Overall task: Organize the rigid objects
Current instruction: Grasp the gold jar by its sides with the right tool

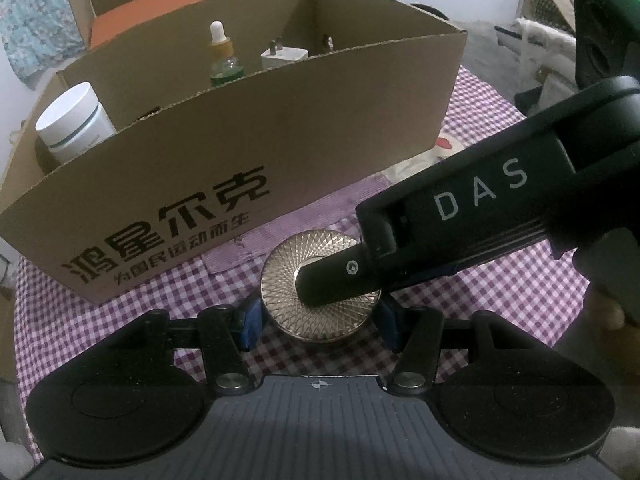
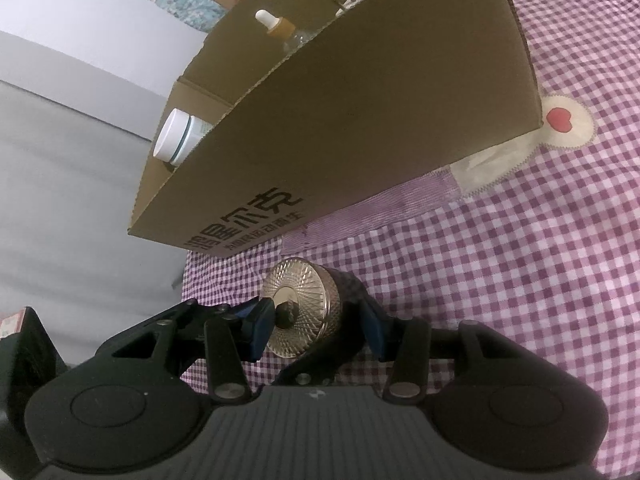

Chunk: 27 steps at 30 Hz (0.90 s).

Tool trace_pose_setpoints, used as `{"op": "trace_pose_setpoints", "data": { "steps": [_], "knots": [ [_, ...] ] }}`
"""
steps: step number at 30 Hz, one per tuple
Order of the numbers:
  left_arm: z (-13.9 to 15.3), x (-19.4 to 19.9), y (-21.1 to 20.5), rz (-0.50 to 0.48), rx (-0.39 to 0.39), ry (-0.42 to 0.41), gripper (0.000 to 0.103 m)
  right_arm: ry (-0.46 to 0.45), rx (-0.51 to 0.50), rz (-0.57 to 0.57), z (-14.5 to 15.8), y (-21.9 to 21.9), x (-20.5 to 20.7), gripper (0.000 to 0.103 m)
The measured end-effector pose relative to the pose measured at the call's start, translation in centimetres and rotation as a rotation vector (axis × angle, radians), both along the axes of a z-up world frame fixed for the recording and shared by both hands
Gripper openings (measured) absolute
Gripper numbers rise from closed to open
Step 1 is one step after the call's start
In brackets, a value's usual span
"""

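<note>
**Both grippers crowding one gold jar**

Biggest thing first: the purple checked tablecloth (image 2: 520,280) runs under everything, with a cream patch and a red heart (image 2: 559,119) ahead and to the right of the right gripper. On it, straight ahead of both grippers, sits the cardboard box (image 1: 240,152), open on top, with black Chinese lettering on the near wall. A second box with an orange panel (image 1: 160,4) stands behind it.

Inside the cardboard box, from the left wrist view: a white jar (image 1: 74,122) at the far left end, a dropper bottle (image 1: 224,56) with a white bulb about mid-box, and a white plug adapter (image 1: 284,56) just right of that.

The task piece is the gold jar (image 1: 312,304), with its round cross-hatched lid, standing on the cloth just in front of the box's near wall.

The left gripper (image 1: 318,322) has its blue pads on either side of the jar, right up against it. I can't really tell if it's actually squeezing.

The right gripper (image 2: 316,326) comes in sideways from the left gripper's right. Its near finger (image 1: 340,276) lies across the lid, its other finger sits past the jar's bottom end, and its jaws stand fairly wide around the jar.
</note>
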<state>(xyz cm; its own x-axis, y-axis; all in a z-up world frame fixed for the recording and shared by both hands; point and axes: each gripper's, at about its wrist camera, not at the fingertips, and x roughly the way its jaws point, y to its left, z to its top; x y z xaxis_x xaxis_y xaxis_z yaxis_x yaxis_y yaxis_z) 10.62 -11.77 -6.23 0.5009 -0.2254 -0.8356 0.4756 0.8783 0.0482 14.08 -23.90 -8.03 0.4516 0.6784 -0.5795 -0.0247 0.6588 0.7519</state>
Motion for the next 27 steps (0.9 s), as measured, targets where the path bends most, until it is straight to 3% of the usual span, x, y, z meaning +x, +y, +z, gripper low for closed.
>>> {"op": "trace_pose_setpoints", "data": {
  "steps": [27],
  "knots": [
    [-0.42, 1.03, -0.31, -0.005, 0.014, 0.021, 0.057, -0.001, 0.003, -0.001, -0.15, -0.1, 0.16, 0.055]
  ]
}}
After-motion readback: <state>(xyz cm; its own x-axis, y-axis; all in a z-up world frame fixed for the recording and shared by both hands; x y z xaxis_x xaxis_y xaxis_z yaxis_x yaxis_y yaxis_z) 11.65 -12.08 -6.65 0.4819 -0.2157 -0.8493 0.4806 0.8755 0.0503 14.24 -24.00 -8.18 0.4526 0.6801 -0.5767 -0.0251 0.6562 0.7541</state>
